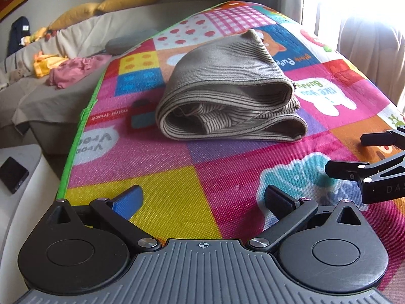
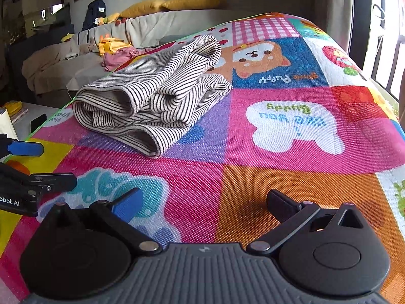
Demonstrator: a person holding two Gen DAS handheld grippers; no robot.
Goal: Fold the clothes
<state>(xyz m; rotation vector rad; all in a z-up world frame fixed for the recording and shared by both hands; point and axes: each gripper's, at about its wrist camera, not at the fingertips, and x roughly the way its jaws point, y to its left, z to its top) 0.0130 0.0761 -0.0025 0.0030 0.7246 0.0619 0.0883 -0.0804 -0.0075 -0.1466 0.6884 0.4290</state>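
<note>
A folded striped garment [image 1: 227, 96] lies in a thick, layered bundle on a brightly patterned play mat [image 1: 157, 202] that covers a raised surface, its rolled edges facing the cameras. In the left wrist view the bundle sits just past the middle of the mat, over pink, purple and orange squares; in the right wrist view the same garment [image 2: 154, 96] lies toward the mat's green-trimmed left edge, beside a cartoon puppy panel [image 2: 255, 58]. The left gripper [image 1: 202, 202] hovers low over a yellow and pink patch near the mat's front edge, its two fingers spread wide with nothing between them, well short of the garment. The right gripper [image 2: 205, 202] hangs over pink and orange squares, fingers likewise spread wide and empty, also apart from the cloth. Each tool shows at the edge of the other's view: the right gripper [image 1: 354, 154] at the far right of the left wrist view, the left gripper [image 2: 48, 164] at the far left of the right wrist view. Beyond the mat, a sofa draped in pale covers [image 2: 83, 58] holds yellow cushions [image 2: 177, 3] and a heap of pink clothing [image 1: 73, 69]. A dark phone [image 1: 12, 174] rests on a white ledge at lower left.
</note>
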